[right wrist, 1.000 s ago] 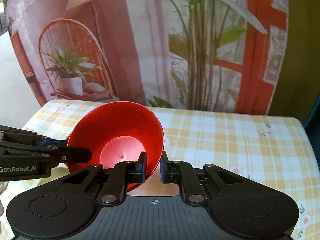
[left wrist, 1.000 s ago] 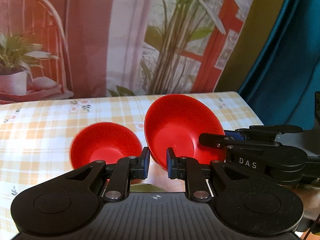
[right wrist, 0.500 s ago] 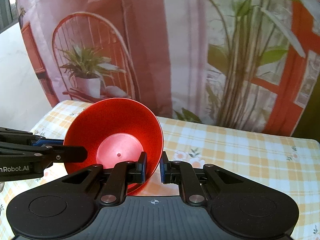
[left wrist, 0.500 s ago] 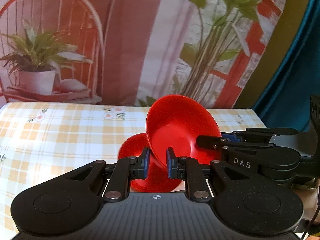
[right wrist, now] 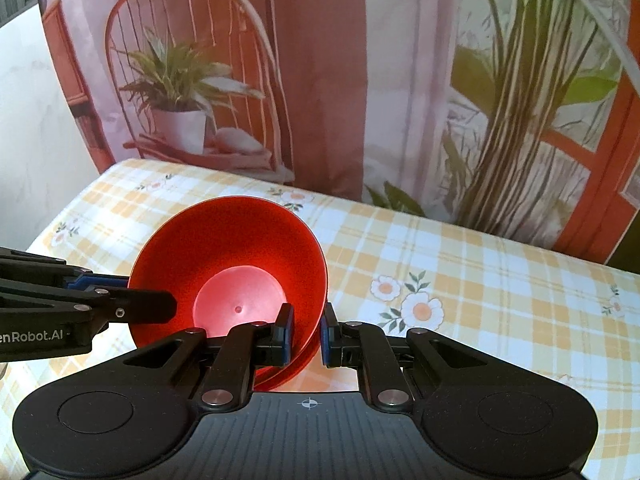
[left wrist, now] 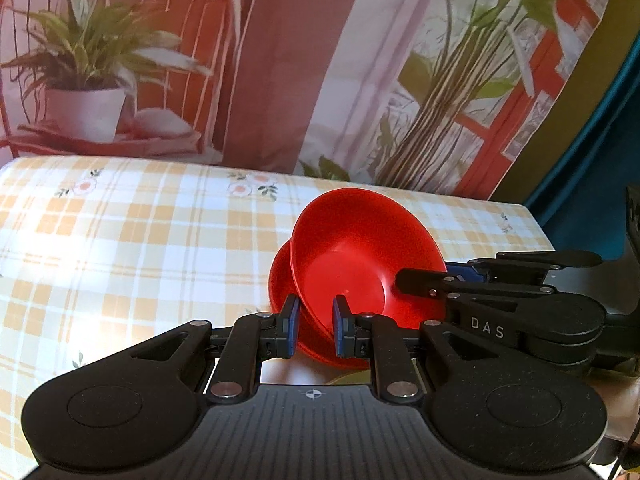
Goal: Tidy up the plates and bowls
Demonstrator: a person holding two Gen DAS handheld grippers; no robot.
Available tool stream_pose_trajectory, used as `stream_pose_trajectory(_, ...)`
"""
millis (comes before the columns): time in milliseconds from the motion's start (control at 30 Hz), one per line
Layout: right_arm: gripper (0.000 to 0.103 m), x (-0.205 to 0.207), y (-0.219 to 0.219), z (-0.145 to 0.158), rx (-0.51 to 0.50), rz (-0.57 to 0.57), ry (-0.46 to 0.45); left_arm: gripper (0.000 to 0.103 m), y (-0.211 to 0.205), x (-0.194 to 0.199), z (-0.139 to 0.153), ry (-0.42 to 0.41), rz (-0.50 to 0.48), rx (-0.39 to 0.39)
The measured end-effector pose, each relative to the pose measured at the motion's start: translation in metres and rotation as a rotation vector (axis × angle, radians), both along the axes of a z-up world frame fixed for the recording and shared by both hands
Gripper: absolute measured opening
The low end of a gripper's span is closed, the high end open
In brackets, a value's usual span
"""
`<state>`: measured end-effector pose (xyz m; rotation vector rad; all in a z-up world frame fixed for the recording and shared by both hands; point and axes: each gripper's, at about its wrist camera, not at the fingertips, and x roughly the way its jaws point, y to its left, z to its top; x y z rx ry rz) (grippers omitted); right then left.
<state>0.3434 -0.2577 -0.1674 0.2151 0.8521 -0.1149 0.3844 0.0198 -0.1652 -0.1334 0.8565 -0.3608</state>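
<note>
We see a staged home dining corner: a table under a yellow-and-white checked floral tablecloth (right wrist: pixel 480 280), its far edge against a printed backdrop (right wrist: pixel 320 60) of a chair, potted plant and red window frame.

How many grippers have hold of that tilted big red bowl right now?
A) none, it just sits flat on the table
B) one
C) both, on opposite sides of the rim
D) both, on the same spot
C: the right gripper pinches the big red bowl at its near rim, while the left gripper clamps its opposite edge, holding it tilted over a smaller red bowl.
</note>
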Motion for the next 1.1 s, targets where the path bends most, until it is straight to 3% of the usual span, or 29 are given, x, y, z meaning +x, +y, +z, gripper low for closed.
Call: stream_pose_trajectory(1100, 0.017, 0.001, -0.002, -0.021, 0.019, -0.003, 0.021, 0.018, 0.006, 0.009, -0.017, 0.032, 0.051, -0.006)
